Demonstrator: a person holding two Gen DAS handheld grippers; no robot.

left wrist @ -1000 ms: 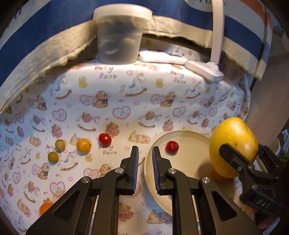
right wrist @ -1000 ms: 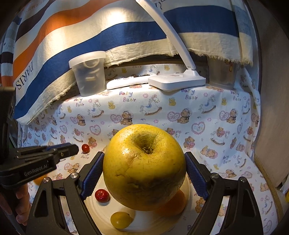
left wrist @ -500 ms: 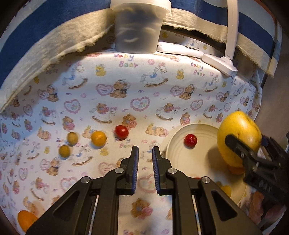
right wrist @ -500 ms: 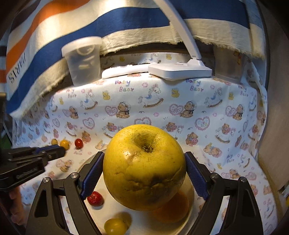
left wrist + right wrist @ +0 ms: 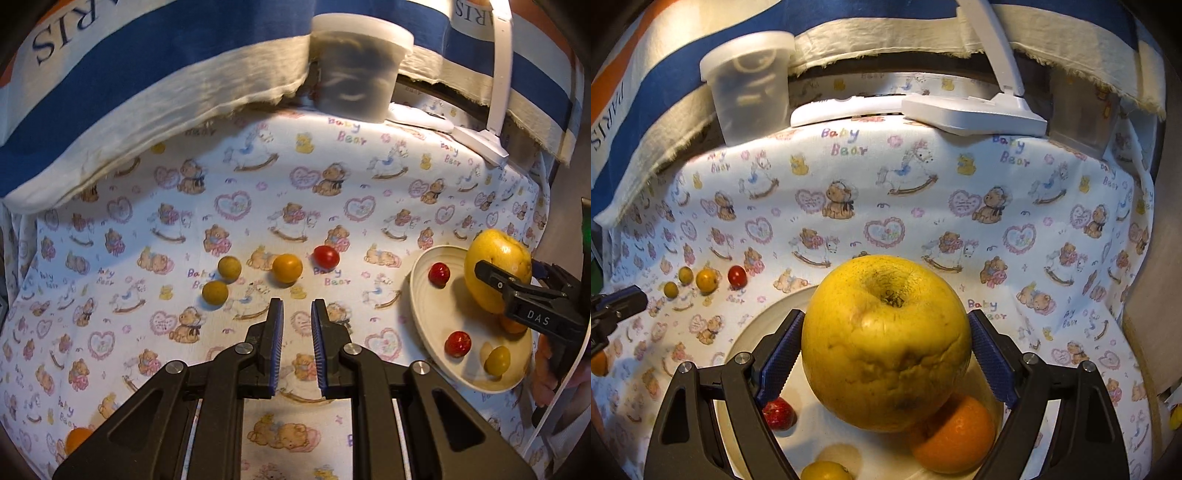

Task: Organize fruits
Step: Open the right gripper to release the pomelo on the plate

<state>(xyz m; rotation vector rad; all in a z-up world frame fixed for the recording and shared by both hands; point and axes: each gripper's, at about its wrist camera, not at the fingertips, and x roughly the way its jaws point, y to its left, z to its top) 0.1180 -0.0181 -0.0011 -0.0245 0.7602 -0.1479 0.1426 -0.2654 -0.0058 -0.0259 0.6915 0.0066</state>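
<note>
A bear-print cloth (image 5: 258, 206) is covering the table, with a cream plate (image 5: 421, 295) sitting on it as the landmark. Behind the plate, a striped towel (image 5: 184, 96) is hanging along the back edge, and a lidded tub (image 5: 750, 85), a white lamp base (image 5: 975, 110) and a remote (image 5: 846, 109) are standing in front of it. The right gripper (image 5: 886, 347) is grasping a big yellow fruit (image 5: 886, 343) just over the plate, its blue pads pressing on both sides. An orange (image 5: 956, 439) is lying on the plate under that fruit; two red tomatoes (image 5: 439, 274) (image 5: 457, 343) and a small yellow one (image 5: 496, 361) are lying on the plate too. The left gripper (image 5: 297, 314) is hovering over the cloth left of the plate, clenched to a narrow slit with nothing between its pads. Beyond it, left of the plate, a red tomato (image 5: 326, 256), an orange tomato (image 5: 287, 268) and two olive-yellow ones (image 5: 229, 267) (image 5: 215, 292) are lying loose on the cloth. Another orange fruit (image 5: 77, 439) is lying far left of the plate, near the cloth's edge.
</note>
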